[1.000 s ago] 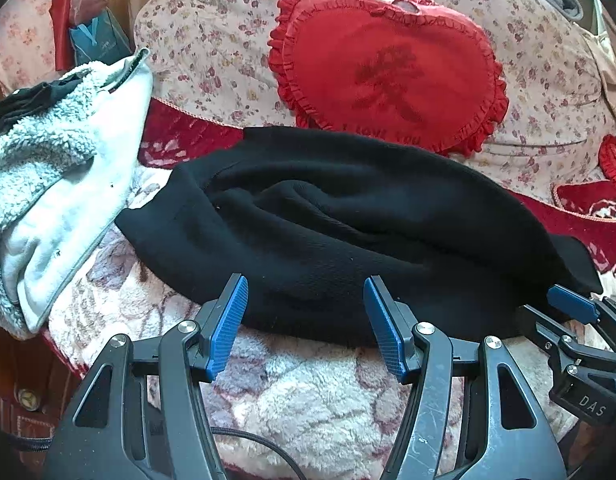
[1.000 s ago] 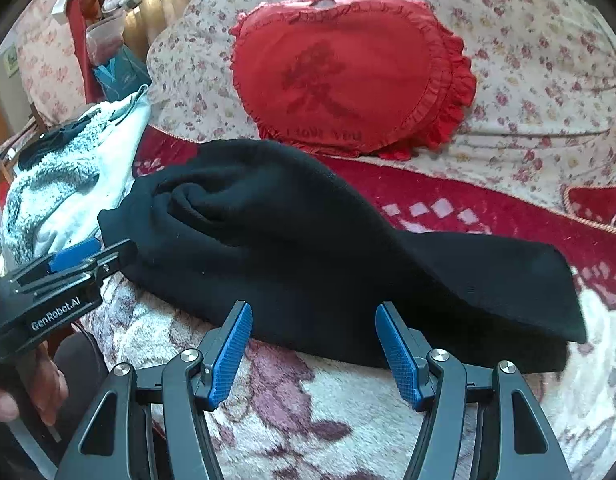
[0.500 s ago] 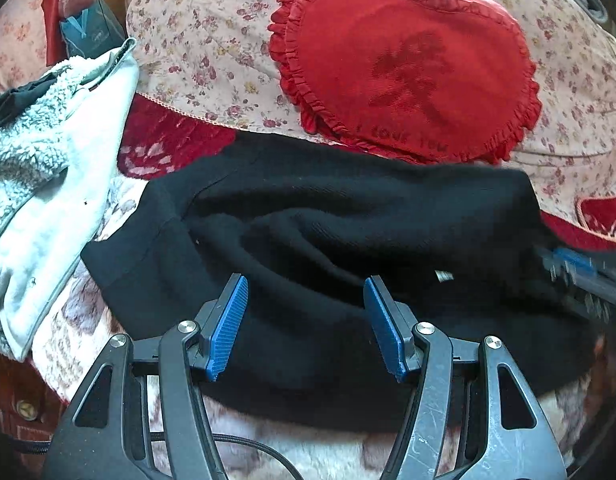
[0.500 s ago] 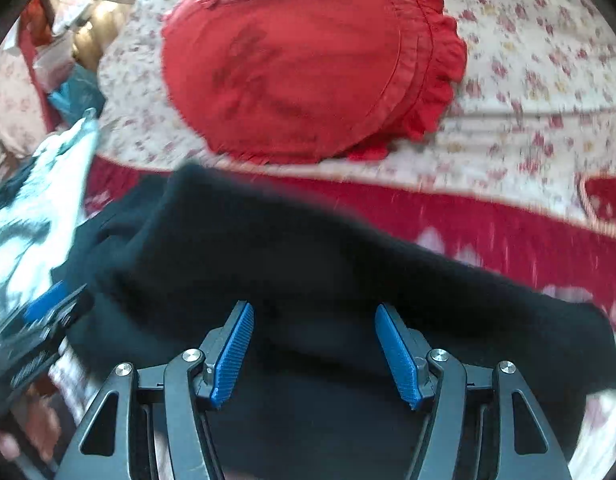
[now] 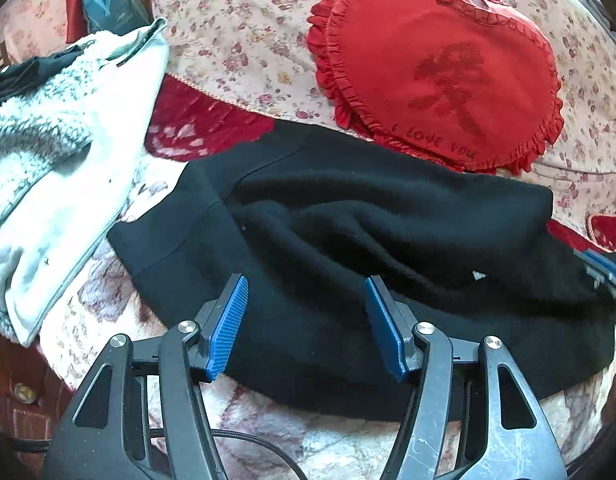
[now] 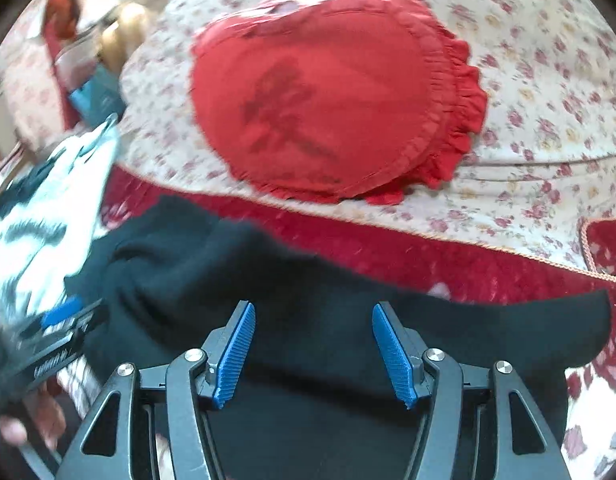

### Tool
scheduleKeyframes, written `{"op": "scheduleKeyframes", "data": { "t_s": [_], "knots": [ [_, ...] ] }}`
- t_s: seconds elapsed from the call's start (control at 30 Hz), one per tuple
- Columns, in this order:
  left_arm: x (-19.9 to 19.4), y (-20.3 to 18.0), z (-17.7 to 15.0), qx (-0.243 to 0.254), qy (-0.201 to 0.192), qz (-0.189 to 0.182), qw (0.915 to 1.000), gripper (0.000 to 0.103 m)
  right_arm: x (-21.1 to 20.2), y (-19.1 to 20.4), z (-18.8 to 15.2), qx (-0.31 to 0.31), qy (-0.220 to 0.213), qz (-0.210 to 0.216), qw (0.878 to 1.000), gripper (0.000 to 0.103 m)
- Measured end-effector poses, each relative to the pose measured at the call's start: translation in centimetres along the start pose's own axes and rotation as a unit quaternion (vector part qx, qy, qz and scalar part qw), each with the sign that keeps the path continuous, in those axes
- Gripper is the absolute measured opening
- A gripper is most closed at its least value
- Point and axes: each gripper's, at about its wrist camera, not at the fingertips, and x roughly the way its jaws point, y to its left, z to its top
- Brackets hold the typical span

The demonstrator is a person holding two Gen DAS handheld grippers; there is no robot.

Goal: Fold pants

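Observation:
Black fleece pants [image 5: 347, 240] lie bunched and wrinkled across a plush floral blanket; they also show in the right wrist view [image 6: 308, 320]. My left gripper [image 5: 306, 320] is open and empty, its blue pads over the pants' near edge. My right gripper [image 6: 312, 350] is open and empty, low over the pants, with black cloth under the fingers. The right gripper's tip shows at the right edge of the left wrist view [image 5: 603, 272]; the left gripper shows at the left of the right wrist view [image 6: 56, 340]. The right wrist view is motion-blurred.
A red heart-shaped cushion [image 5: 435, 64] leans on a floral pillow [image 5: 236, 40] behind the pants. A white and grey fleece garment [image 5: 56, 152] lies at the left. The plush blanket [image 5: 327, 444] covers the near surface.
Both grippers have moved forward from the blanket's near edge to over the pants. The right end of the pants now lies shifted and more bunched. Both grippers stay open.

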Motion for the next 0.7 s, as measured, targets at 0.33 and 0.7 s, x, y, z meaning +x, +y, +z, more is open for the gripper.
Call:
{"op": "scheduleKeyframes", "data": {
  "t_s": [0.33, 0.7],
  "knots": [
    [-0.5, 2.0, -0.4, -0.015, 0.001, 0.011, 0.9998, 0.06, 5.1, 2.7, -0.5, 0.016, 0.062, 0.085, 0.994, 0.059],
    [-0.1, 5.2, -0.5, -0.048, 0.013, 0.03, 0.9983, 0.06, 8.1, 1.1, 7.8, 0.026, 0.021, 0.01, 0.999, 0.056]
  ]
}}
